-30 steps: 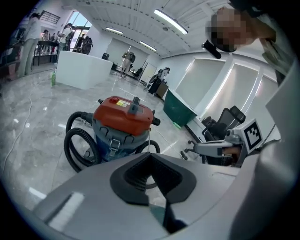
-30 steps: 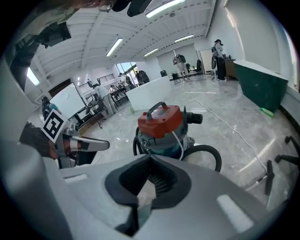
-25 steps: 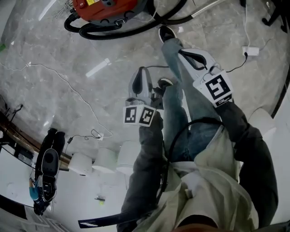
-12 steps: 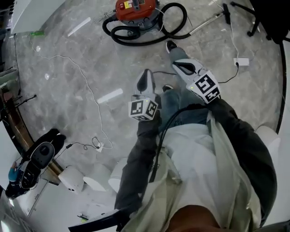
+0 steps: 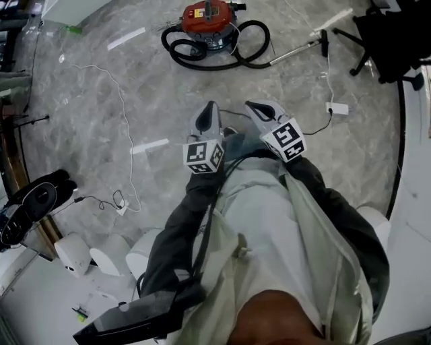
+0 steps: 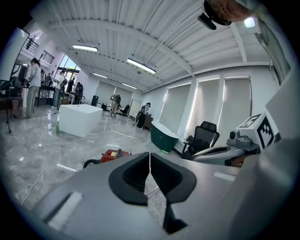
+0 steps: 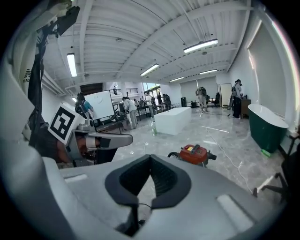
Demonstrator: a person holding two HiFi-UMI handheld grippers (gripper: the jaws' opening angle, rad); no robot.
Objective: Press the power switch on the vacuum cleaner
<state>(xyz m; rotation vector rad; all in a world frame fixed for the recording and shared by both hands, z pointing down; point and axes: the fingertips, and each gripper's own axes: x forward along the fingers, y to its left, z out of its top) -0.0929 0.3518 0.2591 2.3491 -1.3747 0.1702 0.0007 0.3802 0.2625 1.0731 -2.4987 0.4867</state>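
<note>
The red vacuum cleaner (image 5: 209, 19) stands on the grey marble floor far ahead, its black hose (image 5: 225, 59) coiled around it and a metal wand (image 5: 301, 47) lying to its right. Both grippers are held up side by side in front of the person's body, well short of the vacuum and pointing towards it. My left gripper (image 5: 211, 106) is shut and holds nothing; the vacuum (image 6: 112, 154) shows small beyond its jaws (image 6: 150, 156). My right gripper (image 5: 250, 106) is also shut and empty, with the vacuum (image 7: 194, 153) ahead to the right of its jaws (image 7: 150, 158).
A thin white cable (image 5: 121, 114) trails over the floor at left. A power adapter (image 5: 335, 108) and a black office chair (image 5: 394, 37) are at right. White cylinders (image 5: 91, 255) and a black device (image 5: 30, 205) sit at lower left. A white block (image 7: 176, 119) and people stand far off.
The head view has swung so the whole vacuum now shows, smaller and farther ahead. Both grippers have drawn closer together; the person's legs no longer show between them.
</note>
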